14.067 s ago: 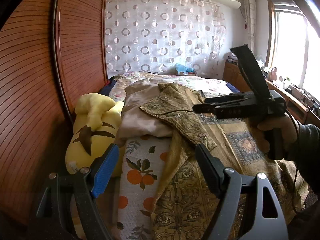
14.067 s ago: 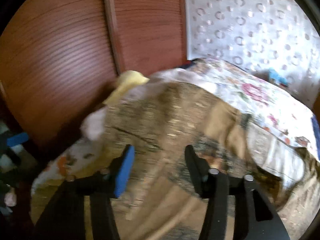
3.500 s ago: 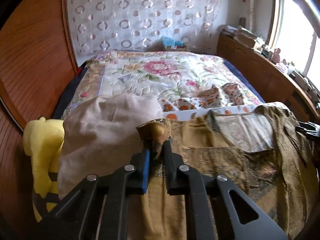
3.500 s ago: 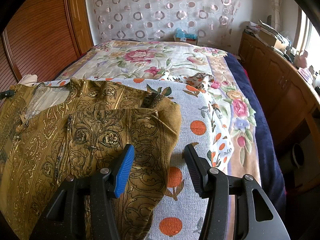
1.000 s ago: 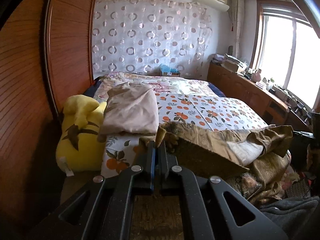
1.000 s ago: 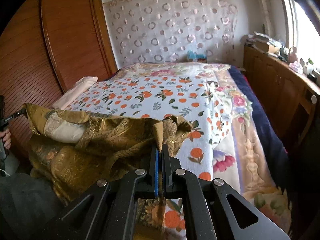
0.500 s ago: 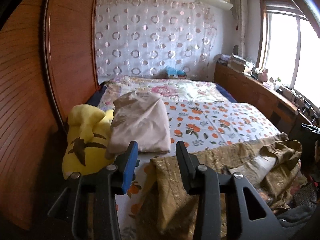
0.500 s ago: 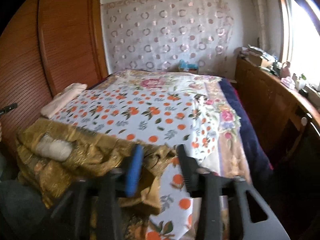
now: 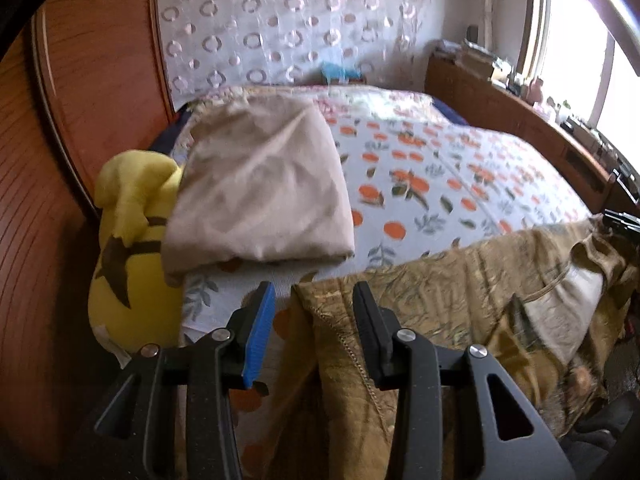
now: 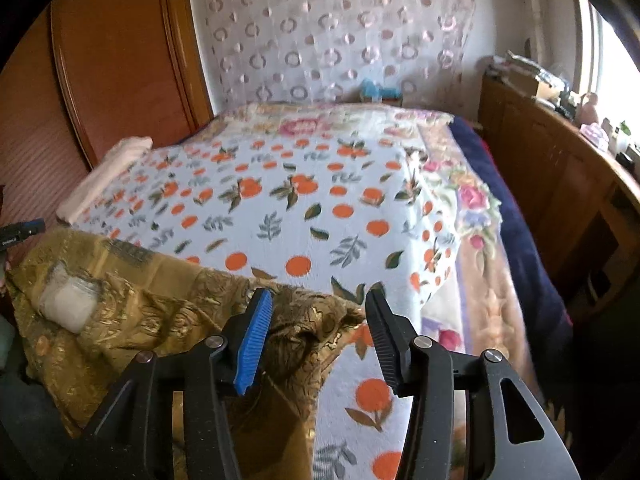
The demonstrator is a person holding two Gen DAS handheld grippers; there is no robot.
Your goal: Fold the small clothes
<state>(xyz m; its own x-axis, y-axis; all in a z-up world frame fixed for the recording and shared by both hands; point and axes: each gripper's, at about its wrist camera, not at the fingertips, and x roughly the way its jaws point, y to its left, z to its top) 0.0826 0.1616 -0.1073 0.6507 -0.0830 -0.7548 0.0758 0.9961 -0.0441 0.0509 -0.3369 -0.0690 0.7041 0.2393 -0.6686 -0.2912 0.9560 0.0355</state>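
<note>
A gold brocade garment (image 9: 440, 288) lies crumpled along the near edge of the bed, with a white lining patch (image 9: 572, 304) showing. My left gripper (image 9: 314, 292) is open, and the garment's left edge lies loose between its fingers without being pinched. In the right wrist view the same garment (image 10: 160, 312) bunches at the lower left. My right gripper (image 10: 319, 300) is over its right corner, jaws opening. A fold of the cloth sits between the fingers and the pads do not press on it.
The orange-print bedspread (image 10: 300, 200) covers the bed. A folded beige cloth (image 9: 260, 192) and a yellow plush toy (image 9: 128, 240) sit at its left side, by the wooden wardrobe (image 9: 80, 120). A wooden sideboard (image 10: 560, 200) runs along the right.
A second ago both grippers were shut on the garment's edges and held it up. Both have since let go, and the garment has dropped onto the bed edge. Both hands moved forward and lower.
</note>
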